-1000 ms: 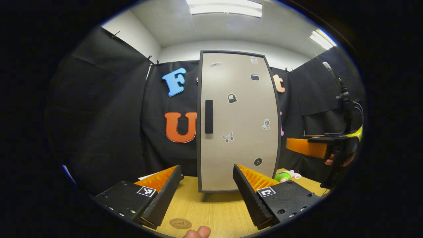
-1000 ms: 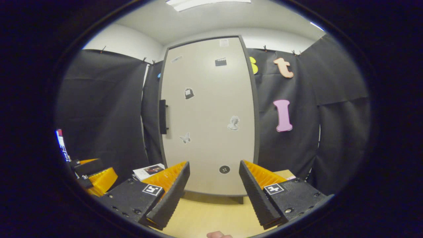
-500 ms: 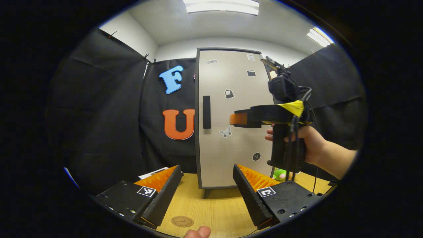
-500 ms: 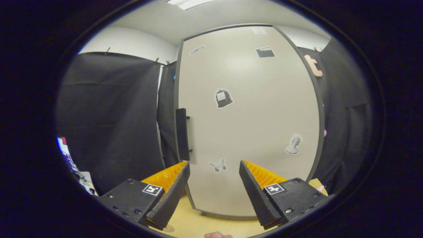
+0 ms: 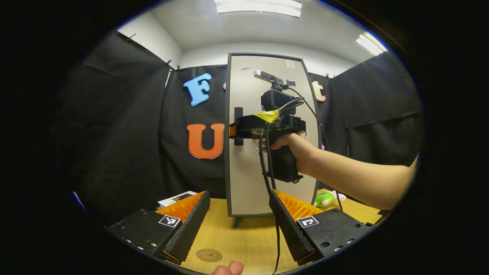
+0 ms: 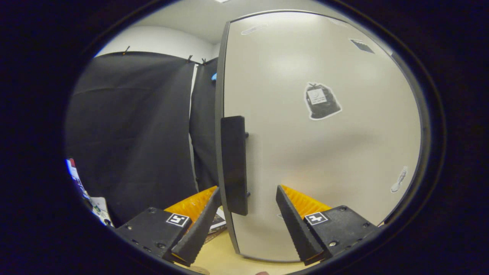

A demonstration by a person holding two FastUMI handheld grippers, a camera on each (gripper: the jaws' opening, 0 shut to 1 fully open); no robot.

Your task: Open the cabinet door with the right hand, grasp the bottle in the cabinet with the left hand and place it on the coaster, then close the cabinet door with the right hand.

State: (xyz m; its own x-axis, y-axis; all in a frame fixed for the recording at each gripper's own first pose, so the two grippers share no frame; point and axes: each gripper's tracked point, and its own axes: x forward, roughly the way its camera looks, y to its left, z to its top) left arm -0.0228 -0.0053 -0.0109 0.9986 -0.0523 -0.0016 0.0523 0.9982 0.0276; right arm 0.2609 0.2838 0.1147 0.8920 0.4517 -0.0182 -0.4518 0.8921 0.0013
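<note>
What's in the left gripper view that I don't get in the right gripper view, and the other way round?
Left gripper view's extras: a person's hand holding the right hand-held gripper up at the door handle, a round coaster on the table, and a green toy to the right of the cabinet door. Right gripper view's extras: a close look at the handle standing between that gripper's open fingers, plus a bag-shaped sticker. Shared: the shut cabinet door, its handle and the wooden table.
</note>
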